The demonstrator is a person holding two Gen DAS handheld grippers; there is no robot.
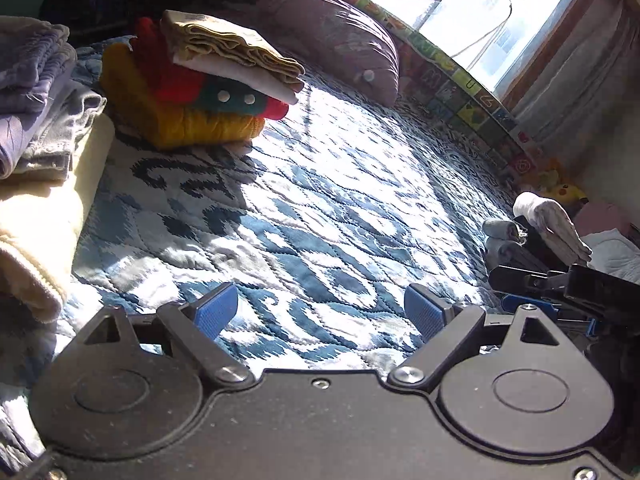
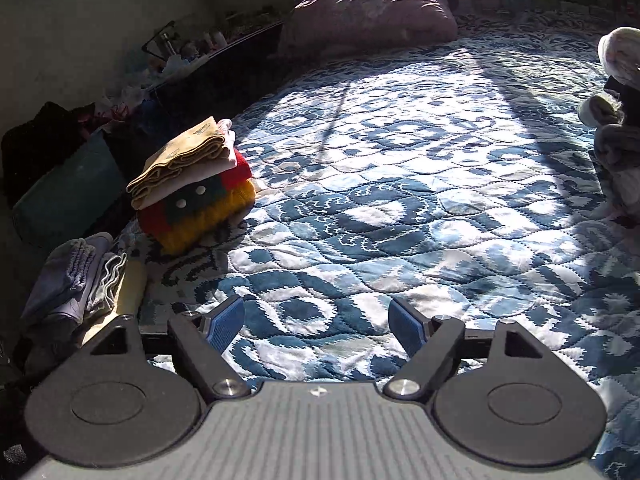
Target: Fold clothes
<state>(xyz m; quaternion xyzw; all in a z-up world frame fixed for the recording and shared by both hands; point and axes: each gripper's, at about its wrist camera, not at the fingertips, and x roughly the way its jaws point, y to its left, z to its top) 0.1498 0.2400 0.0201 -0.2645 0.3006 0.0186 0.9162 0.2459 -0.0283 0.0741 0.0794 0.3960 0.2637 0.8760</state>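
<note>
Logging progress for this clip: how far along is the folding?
Done: one folded stack and a second folded pile sit on the quilted bed. In hand: nothing; left tool and right tool are open over bare quilt. Left: unfolded clothes heaped at the bed's right edge.

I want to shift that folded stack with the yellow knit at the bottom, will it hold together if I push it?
The stack would probably shear: its tan top layers overhang. The yellow knit looks soft and would likely drag on the quilt.
</note>
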